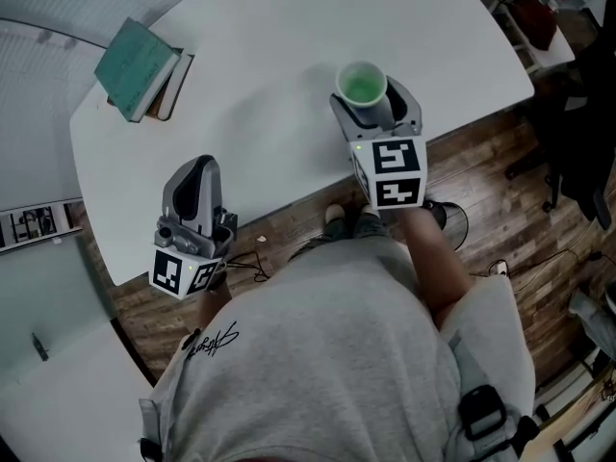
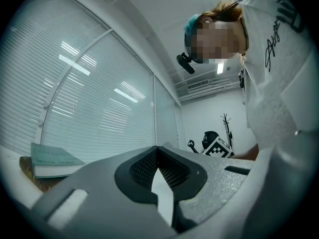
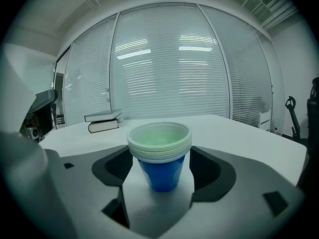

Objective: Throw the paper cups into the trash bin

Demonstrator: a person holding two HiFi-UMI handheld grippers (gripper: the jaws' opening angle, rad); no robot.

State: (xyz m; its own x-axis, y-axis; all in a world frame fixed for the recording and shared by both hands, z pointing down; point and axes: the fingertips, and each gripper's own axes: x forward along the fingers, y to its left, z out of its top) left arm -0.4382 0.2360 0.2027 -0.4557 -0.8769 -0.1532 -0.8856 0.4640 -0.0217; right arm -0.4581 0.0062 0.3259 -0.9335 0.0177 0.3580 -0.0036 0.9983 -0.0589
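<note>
Right gripper [image 3: 159, 176] pinches a stack of paper cups [image 3: 160, 151], its jaws pressed against the blue walls on either side, just under the white rims. Several rims sit nested one inside another, but their count is hard to make out. The right gripper view does not settle whether the bottom cup rests on the table [image 1: 289, 27] or hangs just above it. From the head view only the green inside of the top cup shows, at about 1 o'clock from the middle; the walls are hidden by the rim.

Left gripper [image 2: 158, 151] has its jaws pressed together at the tips, with nothing between them. It sits at about 9 o'clock in the head view, near the table's front edge, well apart from the cups.

Two stacked books [image 1: 144, 70] lie on the table at about 10 o'clock. A grey shirt [image 1: 327, 354] fills the lower part of the head view and hides much of the wooden floor [image 1: 500, 191].
</note>
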